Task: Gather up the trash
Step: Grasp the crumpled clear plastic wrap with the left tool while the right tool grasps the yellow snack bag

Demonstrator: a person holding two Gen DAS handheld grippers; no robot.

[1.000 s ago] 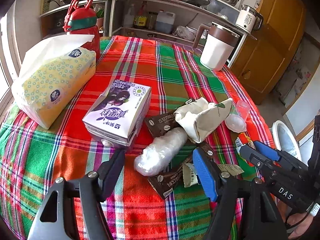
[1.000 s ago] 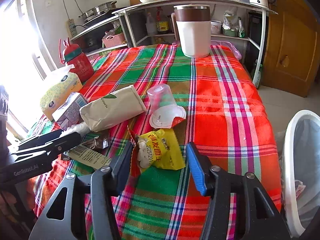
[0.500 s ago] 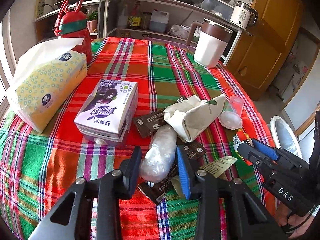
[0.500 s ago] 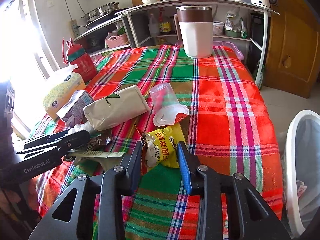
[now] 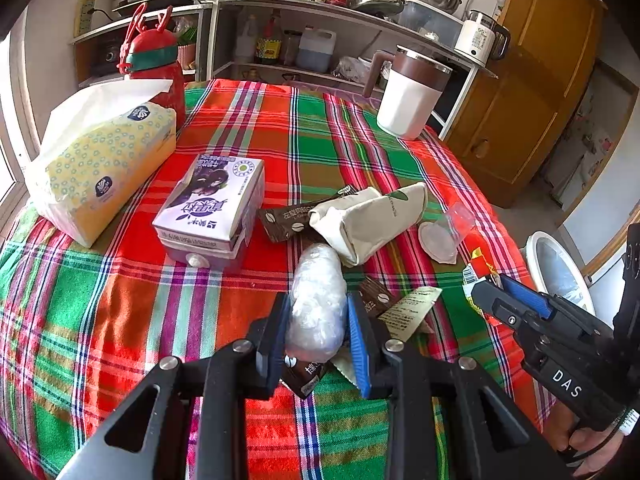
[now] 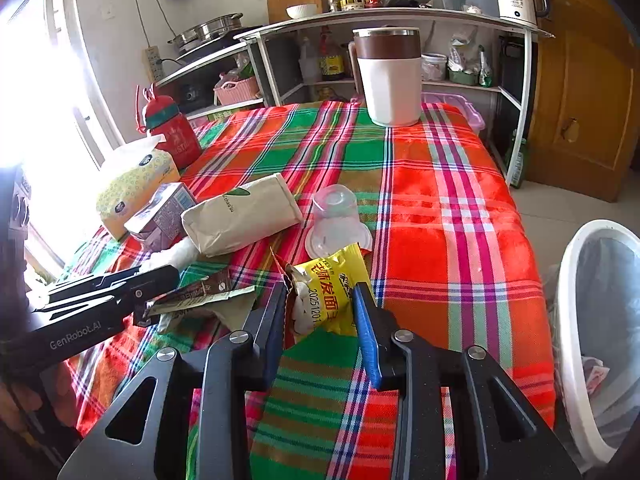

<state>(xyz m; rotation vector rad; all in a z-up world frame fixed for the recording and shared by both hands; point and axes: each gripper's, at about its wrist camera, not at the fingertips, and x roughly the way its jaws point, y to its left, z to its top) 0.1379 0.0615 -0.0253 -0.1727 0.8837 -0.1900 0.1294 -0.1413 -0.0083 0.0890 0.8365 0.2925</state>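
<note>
My left gripper (image 5: 318, 312) is shut on a crumpled clear plastic wrap (image 5: 318, 300), which lies over brown coffee sachets (image 5: 292, 220) on the plaid tablecloth. My right gripper (image 6: 322, 304) is shut on a yellow snack wrapper (image 6: 328, 292). Other trash lies between them: a beige paper bag (image 6: 240, 216), which also shows in the left wrist view (image 5: 372, 220), a clear plastic cup with its lid (image 6: 336, 220), and a torn paper slip (image 5: 408, 312). A white trash bin (image 6: 576, 340) stands beside the table on the right.
A purple drink carton (image 5: 216, 204), a yellow tissue pack (image 5: 100, 168), a red bottle (image 5: 156, 64) and a white-and-brown jug (image 5: 408, 96) stand on the table. Shelves with kitchenware are behind it, and a wooden cabinet (image 6: 584, 80) is on the right.
Both grippers have closed from wide open: the left onto the clear plastic wrap, the right onto the yellow snack wrapper. Both moved slightly forward over the table.
</note>
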